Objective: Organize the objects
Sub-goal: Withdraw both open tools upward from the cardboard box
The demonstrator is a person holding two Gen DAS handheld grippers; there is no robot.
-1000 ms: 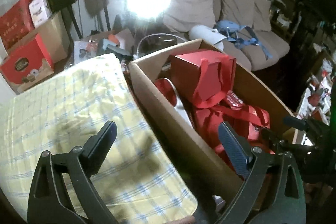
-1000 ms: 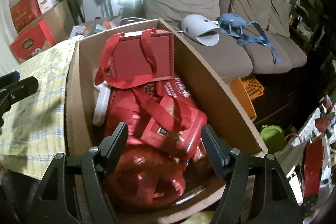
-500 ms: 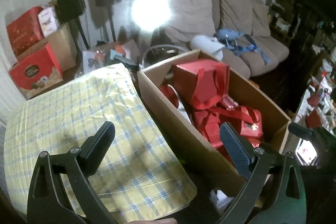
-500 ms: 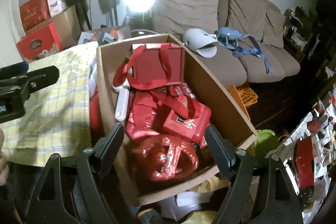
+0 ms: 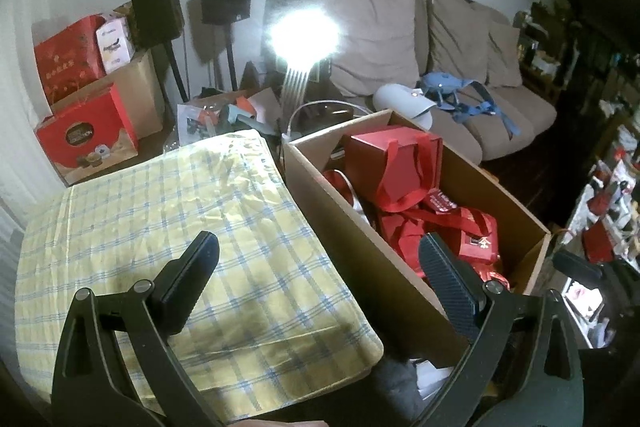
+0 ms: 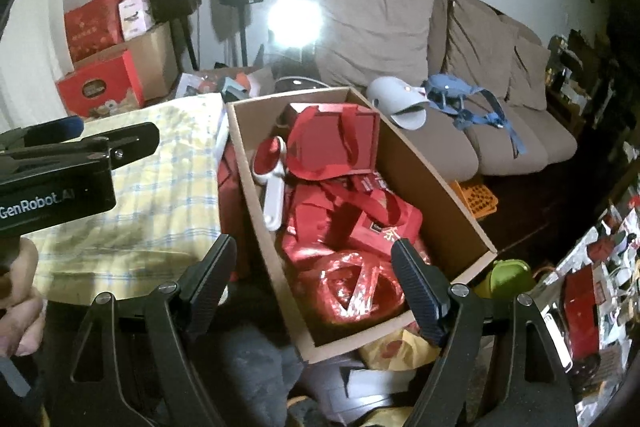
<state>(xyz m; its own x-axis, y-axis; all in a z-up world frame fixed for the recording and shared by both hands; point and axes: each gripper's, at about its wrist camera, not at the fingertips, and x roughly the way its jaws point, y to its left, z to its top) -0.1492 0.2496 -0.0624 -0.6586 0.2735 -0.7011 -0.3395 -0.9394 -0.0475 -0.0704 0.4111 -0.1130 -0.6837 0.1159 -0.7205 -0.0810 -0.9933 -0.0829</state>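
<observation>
An open cardboard box (image 5: 348,227) (image 6: 432,195) stands beside a table with a yellow checked cloth (image 5: 160,227) (image 6: 160,195). In the box lie a red gift box with ribbon handles (image 5: 396,163) (image 6: 336,143), a red bag with gold characters (image 5: 476,239) (image 6: 376,227), a shiny red plastic bag (image 6: 352,287) and a white-and-red object (image 6: 274,179). My left gripper (image 5: 316,251) hangs open, straddling the cloth's edge and the box wall. My right gripper (image 6: 314,251) is open above the box's near end. Neither holds anything.
A beige sofa (image 6: 460,147) behind the box carries a white shell-like item (image 6: 396,103) and a blue harness (image 6: 464,99). A bright lamp (image 5: 304,31), two speakers on stands and red gift boxes (image 5: 86,139) line the back left. Clutter covers the floor at the right.
Both grippers have pulled back and upward, so the box and table look smaller and farther off. The right jaws stand slightly wider than a second ago.
</observation>
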